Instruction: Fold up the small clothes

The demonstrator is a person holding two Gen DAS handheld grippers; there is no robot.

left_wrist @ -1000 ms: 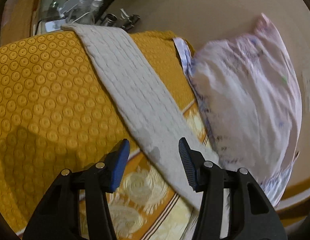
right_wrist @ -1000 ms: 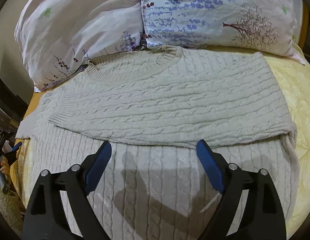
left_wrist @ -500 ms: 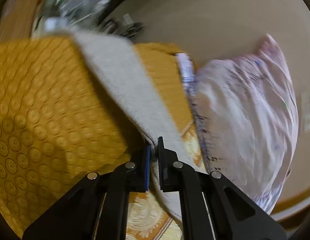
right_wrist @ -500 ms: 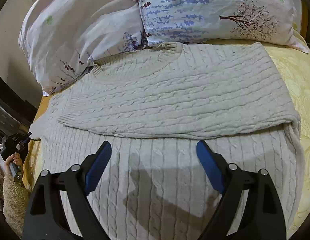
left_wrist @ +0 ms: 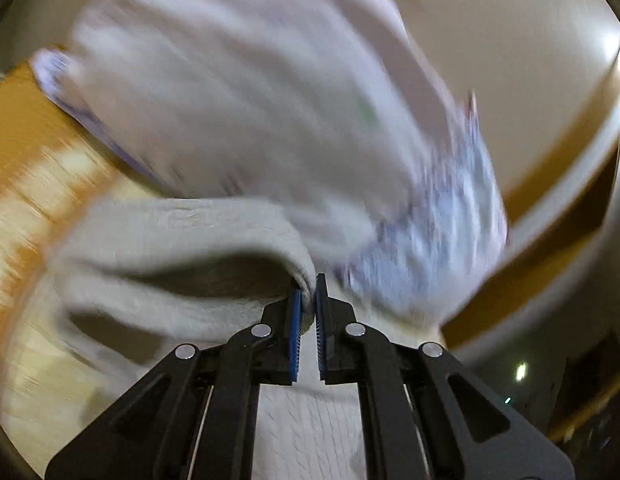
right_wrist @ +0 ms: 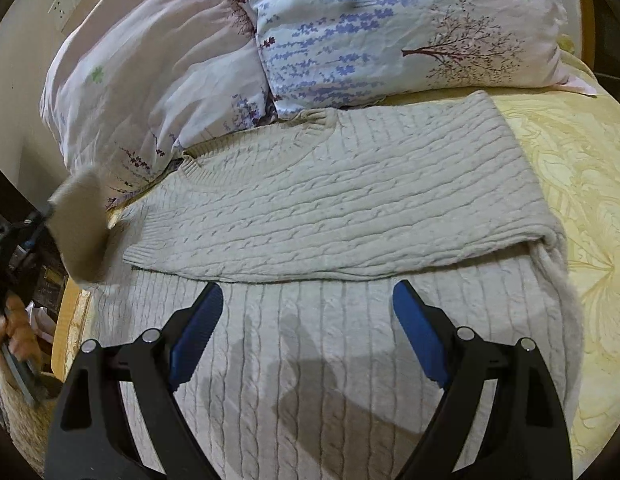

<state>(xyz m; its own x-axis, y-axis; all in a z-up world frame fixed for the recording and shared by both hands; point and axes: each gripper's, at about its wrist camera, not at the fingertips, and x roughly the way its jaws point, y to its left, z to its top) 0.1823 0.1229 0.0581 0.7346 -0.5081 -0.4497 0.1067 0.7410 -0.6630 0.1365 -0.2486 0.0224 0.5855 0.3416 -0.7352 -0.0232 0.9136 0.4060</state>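
A beige cable-knit sweater [right_wrist: 330, 208] lies flat on the bed, one sleeve folded across its chest. My left gripper [left_wrist: 308, 300] is shut on the other sleeve [left_wrist: 169, 240] and holds it lifted; that view is blurred. The lifted sleeve [right_wrist: 83, 224] shows at the left edge of the right wrist view. My right gripper [right_wrist: 305, 320] is open and empty, hovering above the sweater's lower body.
Two floral pillows [right_wrist: 370, 28] lie behind the sweater's collar. The yellow bedspread [right_wrist: 582, 184] extends to the right. The bed's left edge [right_wrist: 69, 320] drops off beside the person's hand [right_wrist: 13, 328].
My left gripper closed on the sleeve that hung over the bed's side, then lifted and swung it up toward the sweater. The right gripper stayed open and drifted slightly nearer.
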